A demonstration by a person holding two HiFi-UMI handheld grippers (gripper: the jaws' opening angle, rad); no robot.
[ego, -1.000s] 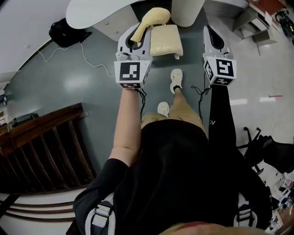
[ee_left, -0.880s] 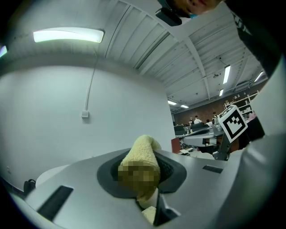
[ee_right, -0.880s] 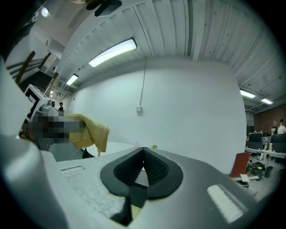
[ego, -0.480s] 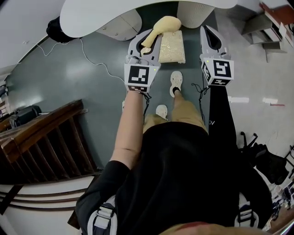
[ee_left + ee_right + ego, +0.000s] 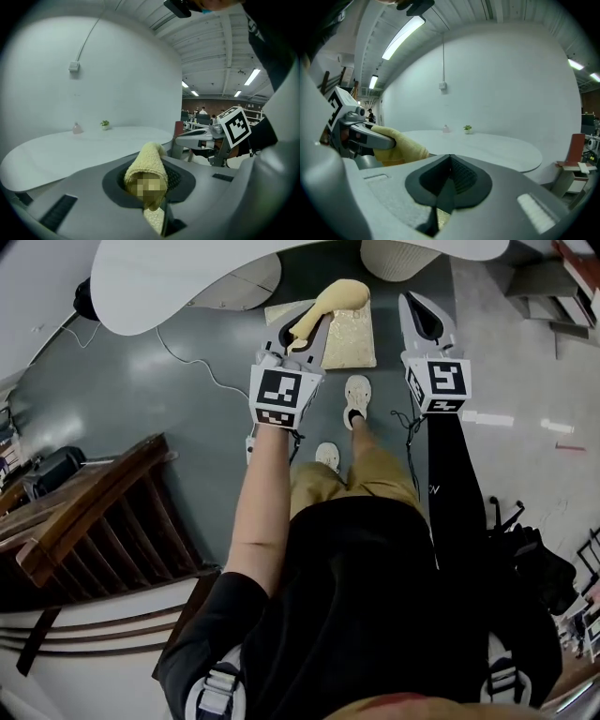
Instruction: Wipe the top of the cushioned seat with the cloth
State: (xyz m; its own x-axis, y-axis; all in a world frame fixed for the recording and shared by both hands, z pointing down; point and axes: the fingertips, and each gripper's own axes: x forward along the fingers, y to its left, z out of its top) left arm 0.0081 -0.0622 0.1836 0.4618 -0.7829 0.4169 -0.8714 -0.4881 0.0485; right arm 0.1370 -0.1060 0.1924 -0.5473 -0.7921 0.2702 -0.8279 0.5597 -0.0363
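Observation:
The cushioned seat (image 5: 352, 341) is a beige square stool on the grey-green floor, just under the white table's edge. My left gripper (image 5: 303, 326) hovers over the seat's left edge, shut on a rolled yellow cloth (image 5: 330, 299) that sticks out past its tips. In the left gripper view the cloth (image 5: 149, 165) bulges up between the jaws. My right gripper (image 5: 419, 315) is held to the right of the seat, its jaws shut with nothing in them (image 5: 449, 180). From the right gripper view, the cloth (image 5: 402, 146) and the left gripper (image 5: 361, 133) show at the left.
A white rounded table (image 5: 178, 277) overhangs the far side, with its pedestal (image 5: 398, 254) behind the seat. A cable (image 5: 199, 369) runs across the floor. The person's shoes (image 5: 357, 397) stand just before the seat. A dark wooden railing (image 5: 89, 521) is at the left.
The person has stepped forward. Both grippers have moved nearer the table and the seat, and the left one with the cloth now overlaps the seat's left edge.

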